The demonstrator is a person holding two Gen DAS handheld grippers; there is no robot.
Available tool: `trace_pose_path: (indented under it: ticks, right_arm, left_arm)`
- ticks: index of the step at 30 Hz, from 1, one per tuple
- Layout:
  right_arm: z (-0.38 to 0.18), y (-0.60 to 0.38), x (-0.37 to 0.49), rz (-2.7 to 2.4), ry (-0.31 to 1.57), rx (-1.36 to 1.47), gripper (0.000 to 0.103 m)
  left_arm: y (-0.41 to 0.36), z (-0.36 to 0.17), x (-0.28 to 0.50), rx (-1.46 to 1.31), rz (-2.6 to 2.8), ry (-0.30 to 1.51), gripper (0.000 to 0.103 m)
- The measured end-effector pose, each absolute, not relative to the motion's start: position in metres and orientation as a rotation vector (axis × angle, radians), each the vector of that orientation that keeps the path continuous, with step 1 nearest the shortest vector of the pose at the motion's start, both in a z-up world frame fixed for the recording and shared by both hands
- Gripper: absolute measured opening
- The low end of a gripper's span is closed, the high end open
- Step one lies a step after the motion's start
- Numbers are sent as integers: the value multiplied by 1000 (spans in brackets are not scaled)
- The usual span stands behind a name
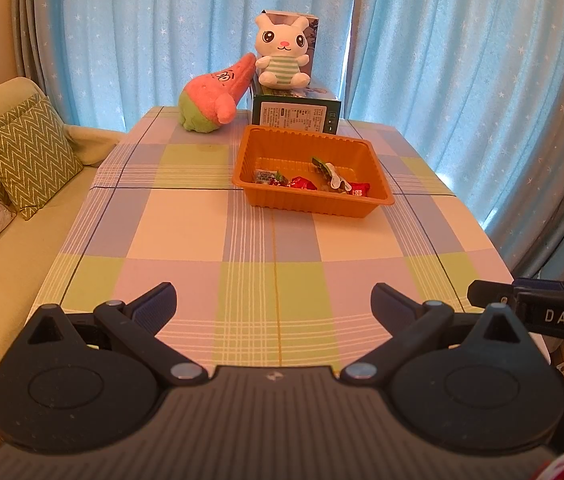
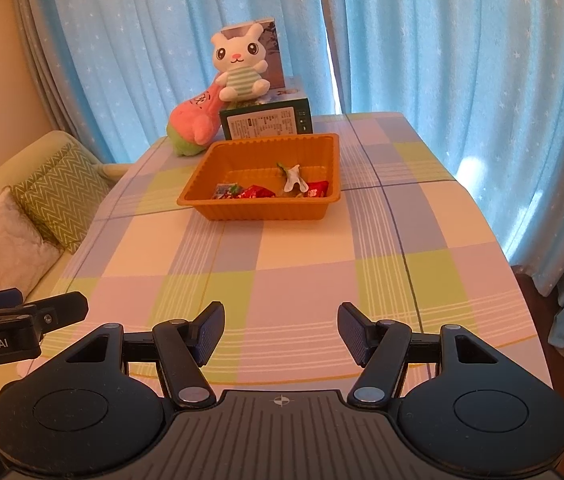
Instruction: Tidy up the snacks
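An orange plastic tray (image 1: 266, 148) (image 2: 210, 168) stands on the far half of the checked table. Several wrapped snacks (image 1: 303, 183) (image 2: 256, 192) lie along its near wall, red, green and white wrappers among them. My left gripper (image 1: 274, 300) hovers over the table's near edge, open, with nothing between its blue pads. My right gripper (image 2: 281, 328) is also open and empty, well short of the tray. In the left wrist view the right gripper pokes in at the right edge. In the right wrist view the left gripper pokes in at the left edge.
Behind the tray stands a green box (image 1: 295, 114) (image 2: 268, 120) with a white rabbit plush (image 1: 282, 52) (image 2: 242, 68) on top. A pink and green plush (image 1: 214, 98) (image 2: 196, 122) leans beside it. A sofa with cushions (image 1: 26, 156) (image 2: 54, 196) lines the left; blue curtains hang behind.
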State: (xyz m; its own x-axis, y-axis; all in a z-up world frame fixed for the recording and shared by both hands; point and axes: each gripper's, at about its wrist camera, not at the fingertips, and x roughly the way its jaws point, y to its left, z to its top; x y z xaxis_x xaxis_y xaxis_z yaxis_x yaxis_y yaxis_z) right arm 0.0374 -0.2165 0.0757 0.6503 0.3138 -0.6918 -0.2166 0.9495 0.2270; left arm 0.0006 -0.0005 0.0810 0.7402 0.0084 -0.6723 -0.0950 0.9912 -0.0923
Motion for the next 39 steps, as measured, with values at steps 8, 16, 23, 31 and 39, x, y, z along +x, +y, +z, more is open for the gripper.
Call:
trace_pose_path:
  ticks: [8,16,23,31,39]
  right_arm:
    - [79,-214,35,315,806,125,63]
    - [82,-207,34,331,800,120,63]
    - [81,-206,32,335,799,117,63]
    - [80,-206,31,336,801,117,63]
    - [80,-205,31,335,803,117,63]
  left_arm:
    - [-1,80,1,-118,60,741,103]
    - [-3,79,2,-111,56,744,103]
    - [-4,76,1,-109,53,749,103]
    - [-5,76,2,-109,51,750,103]
    - [-5,76,2,-112,51,751,103]
